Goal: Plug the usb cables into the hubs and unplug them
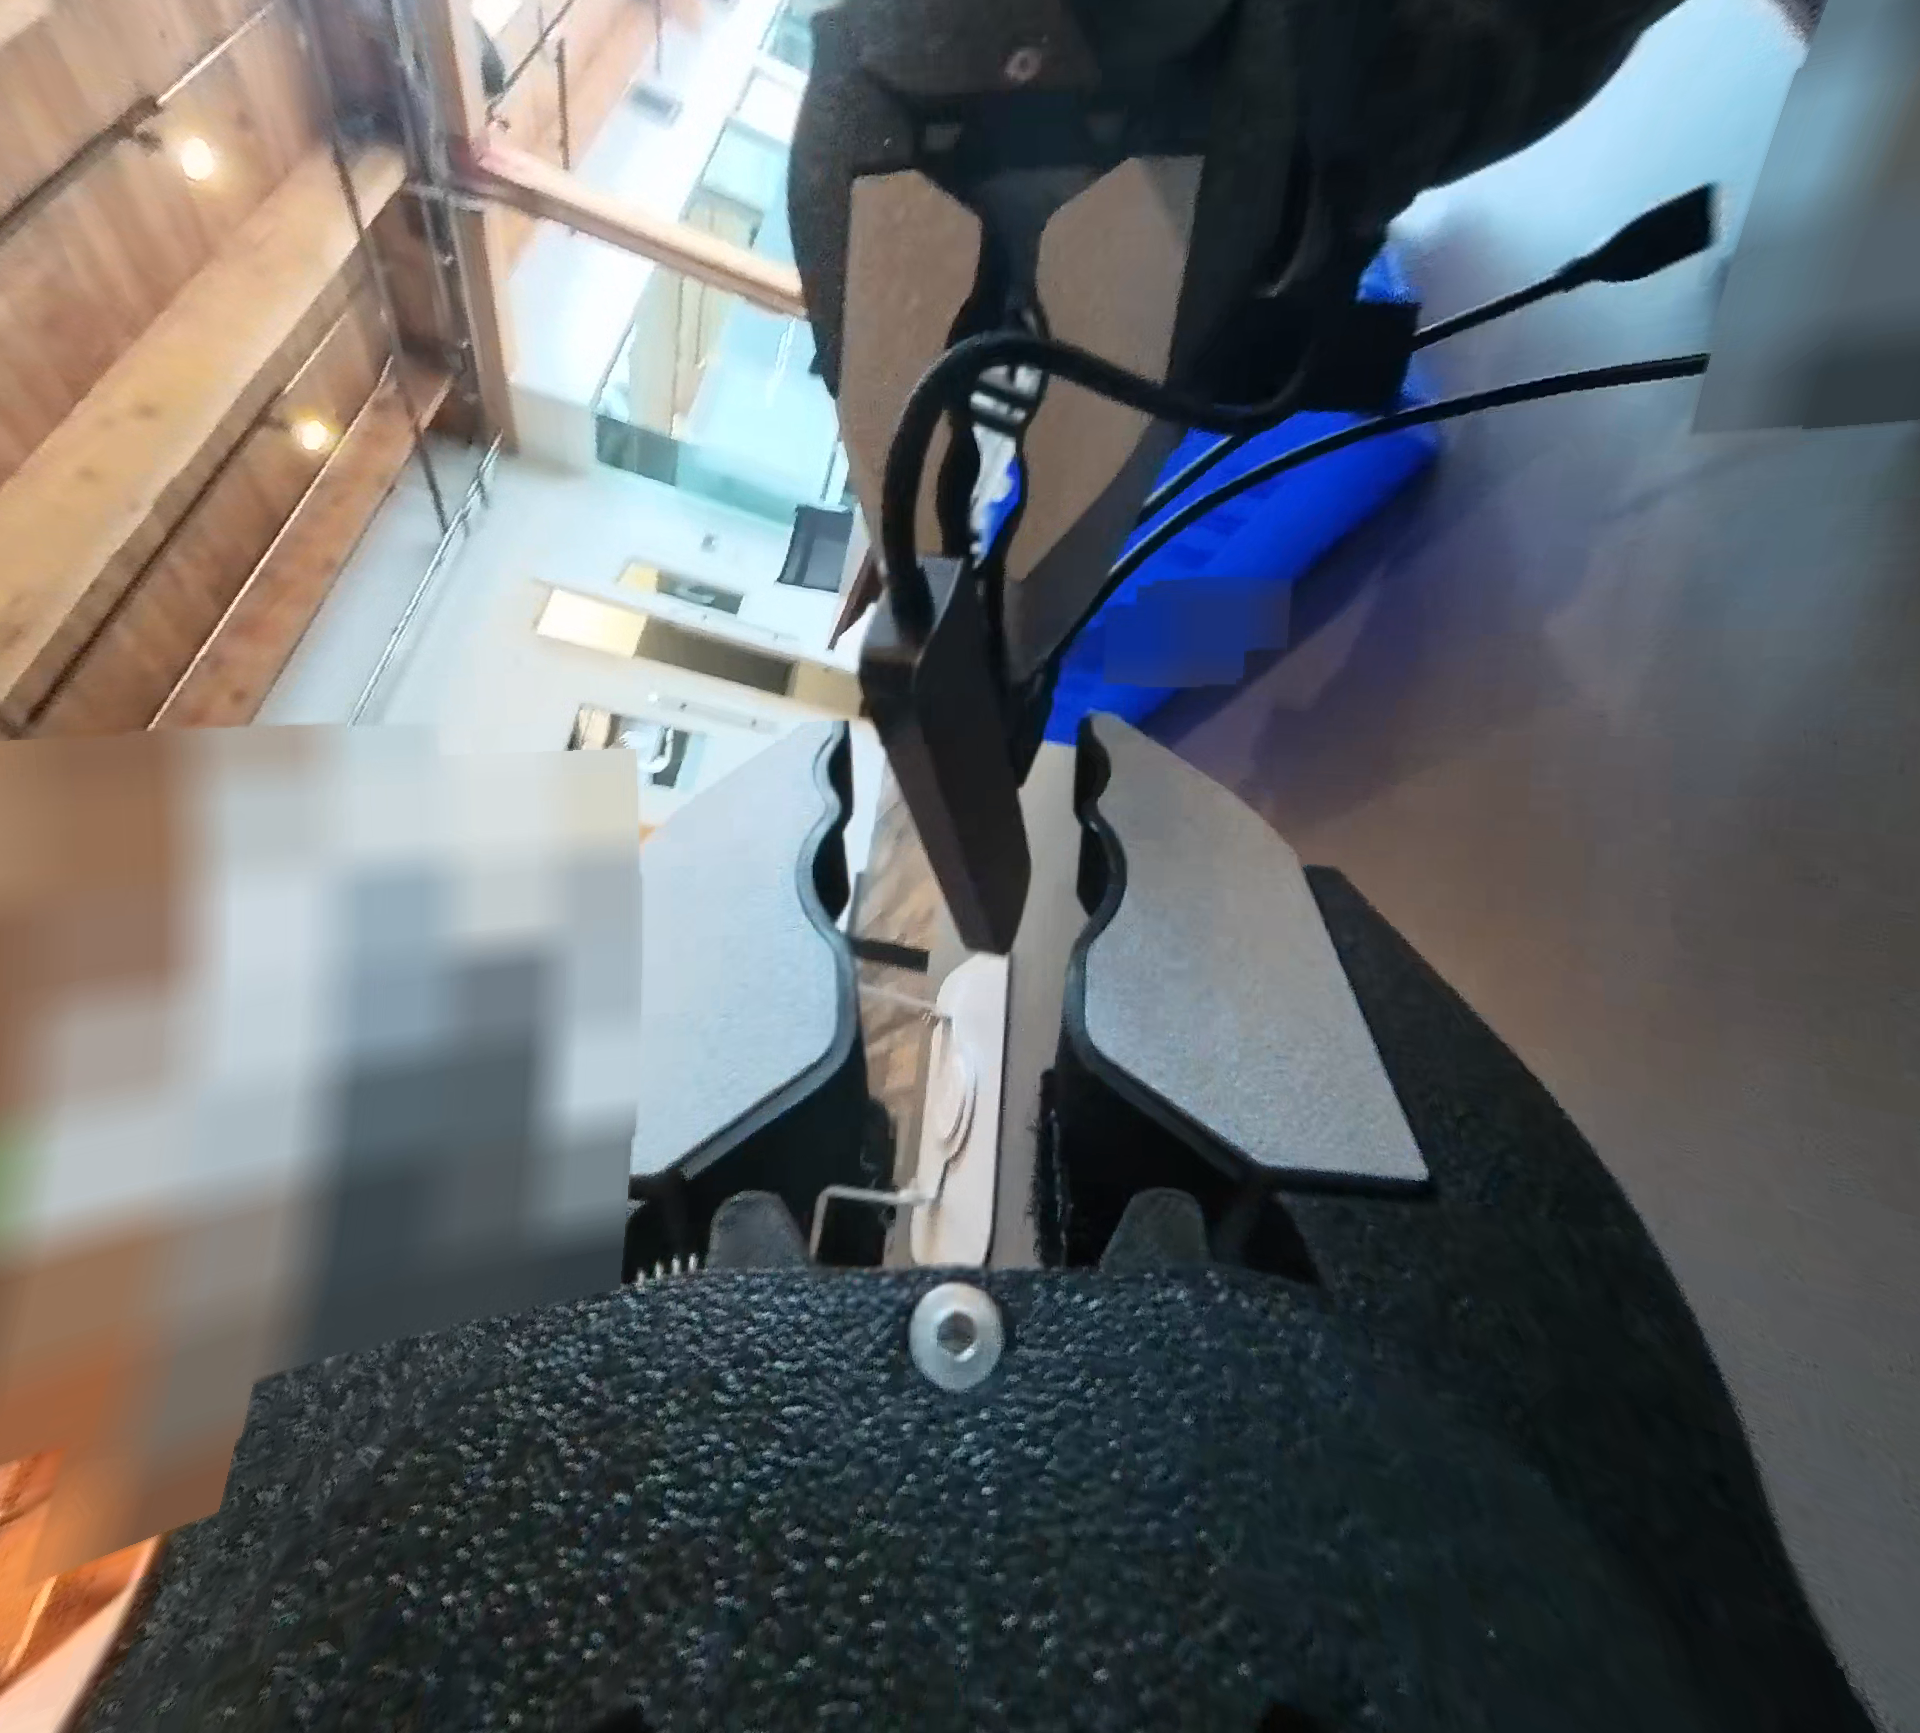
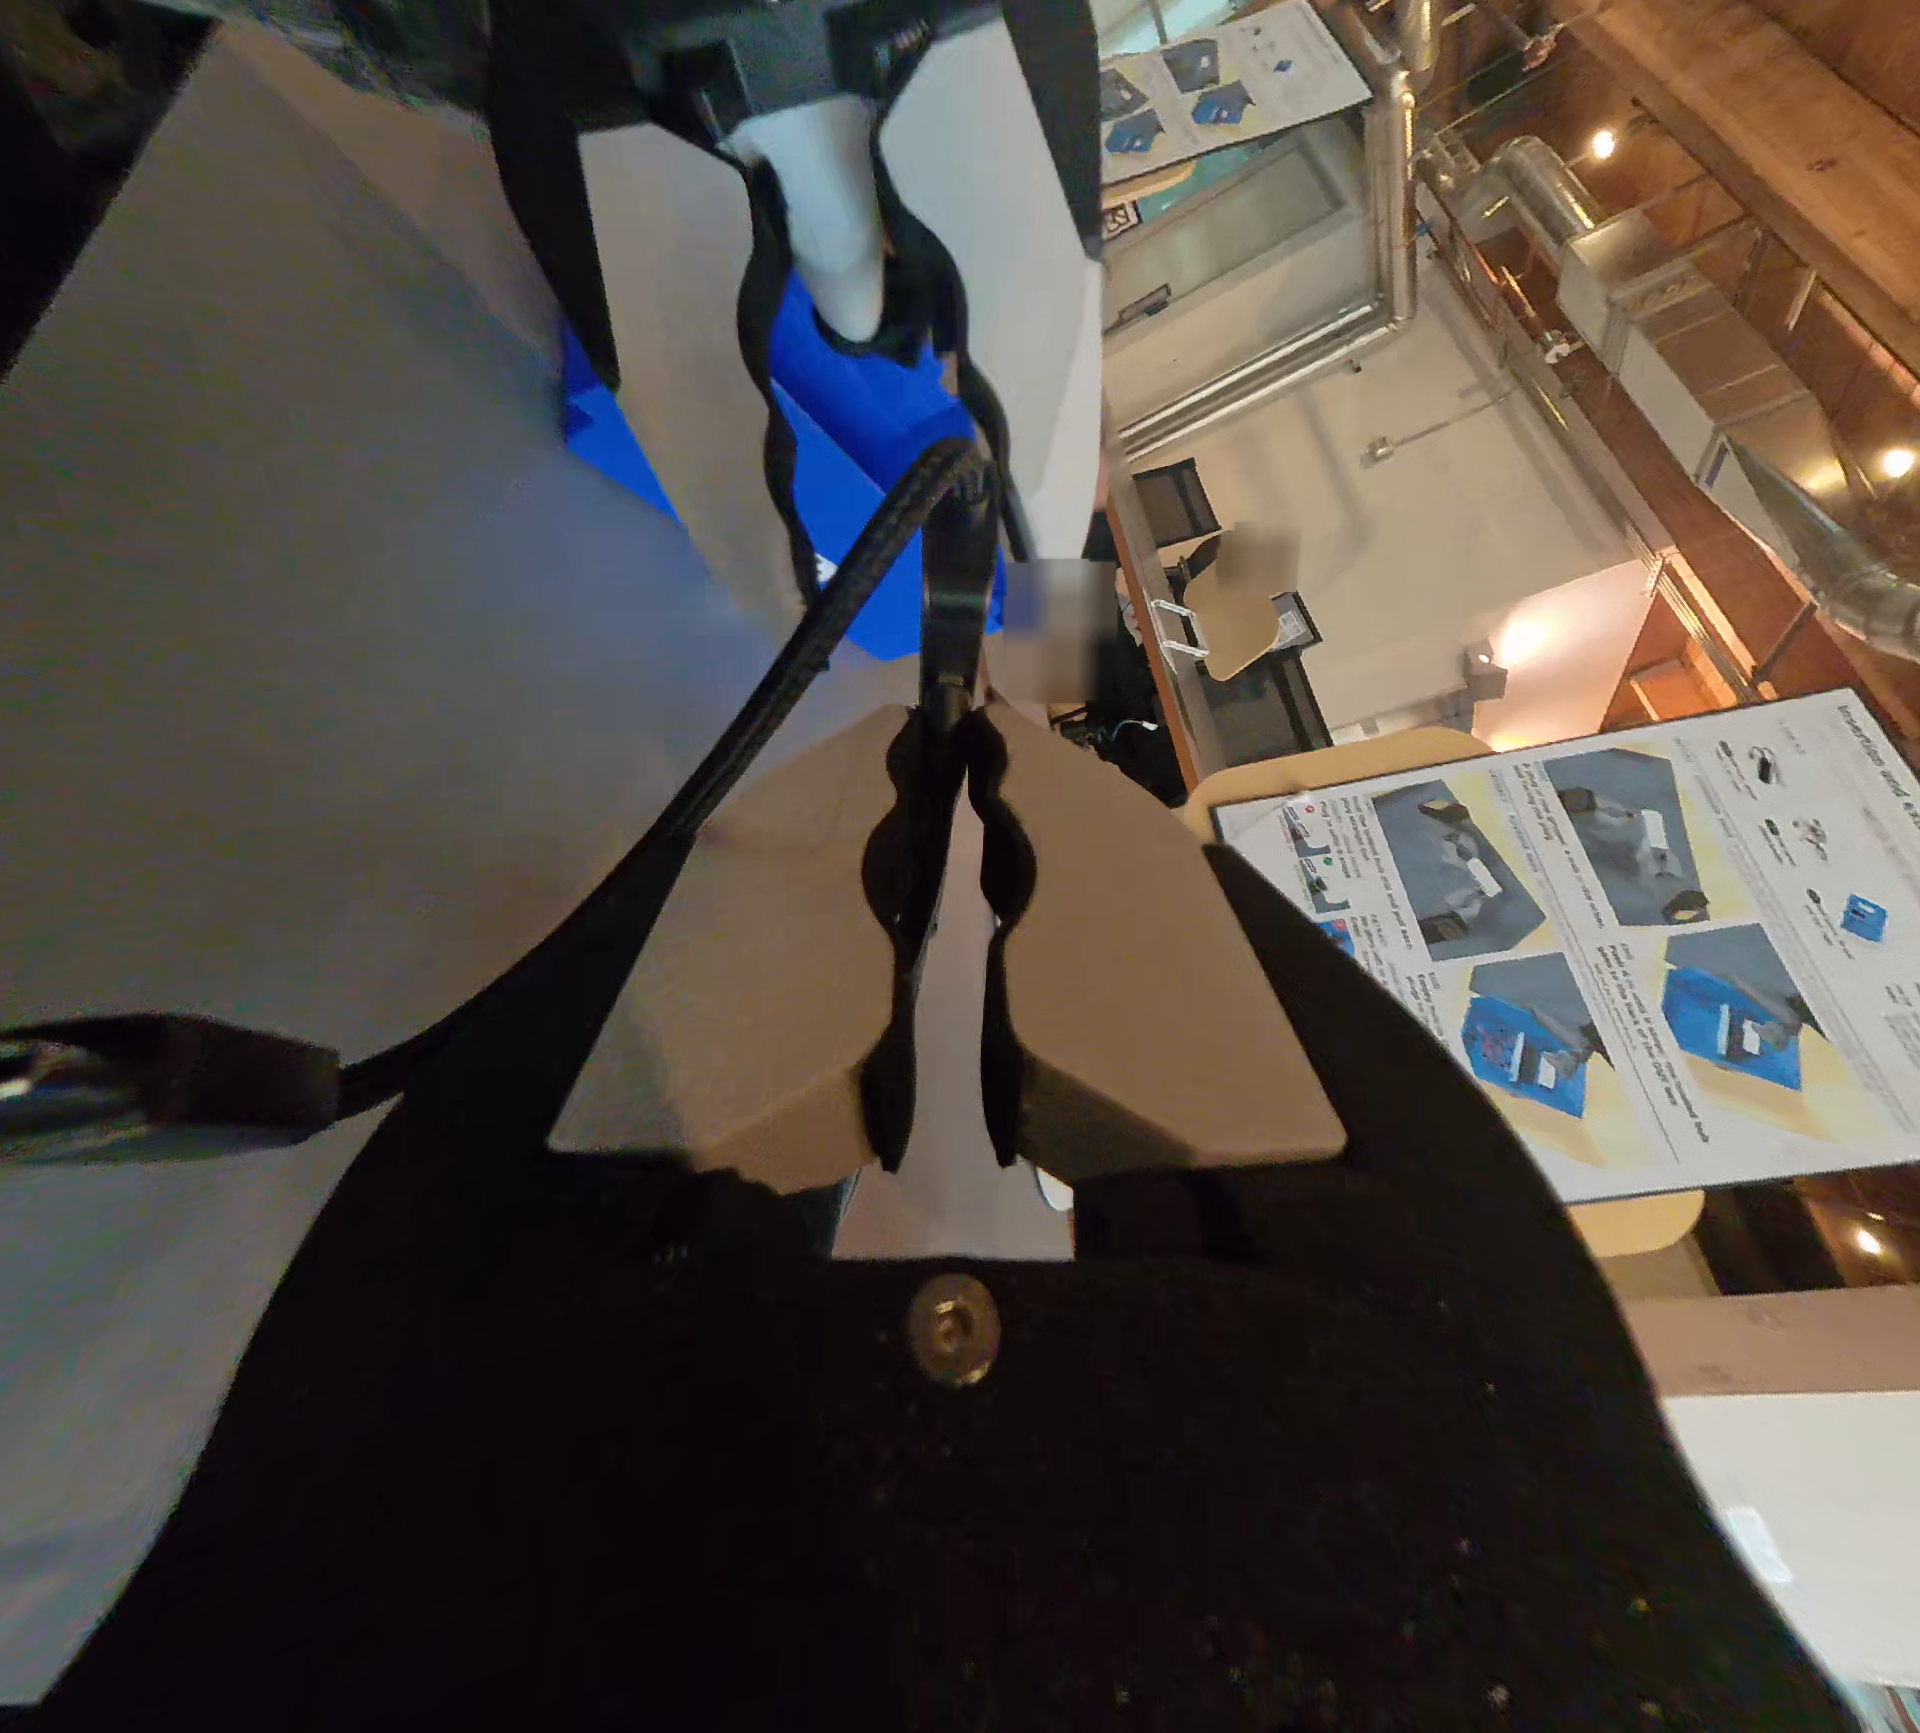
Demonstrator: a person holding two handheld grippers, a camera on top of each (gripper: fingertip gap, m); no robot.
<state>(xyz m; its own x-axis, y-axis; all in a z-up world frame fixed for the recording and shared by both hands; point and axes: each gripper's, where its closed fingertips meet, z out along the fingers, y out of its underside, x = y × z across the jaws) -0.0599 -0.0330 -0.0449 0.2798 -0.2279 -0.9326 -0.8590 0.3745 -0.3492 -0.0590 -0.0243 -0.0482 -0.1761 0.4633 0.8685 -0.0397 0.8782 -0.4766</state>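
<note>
The left gripper [image 1: 961, 810] clamps a black hub [image 1: 951, 748], which juts toward 12 o'clock. The right gripper [image 2: 945, 738] pinches a plug [image 2: 954, 623] at its tips; its cable [image 2: 727, 779] trails to 8 o'clock.

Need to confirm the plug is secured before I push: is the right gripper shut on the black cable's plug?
Yes, in the right wrist view the right gripper pinches the black plug at its tips, the braided cable trailing off leftward.
</note>
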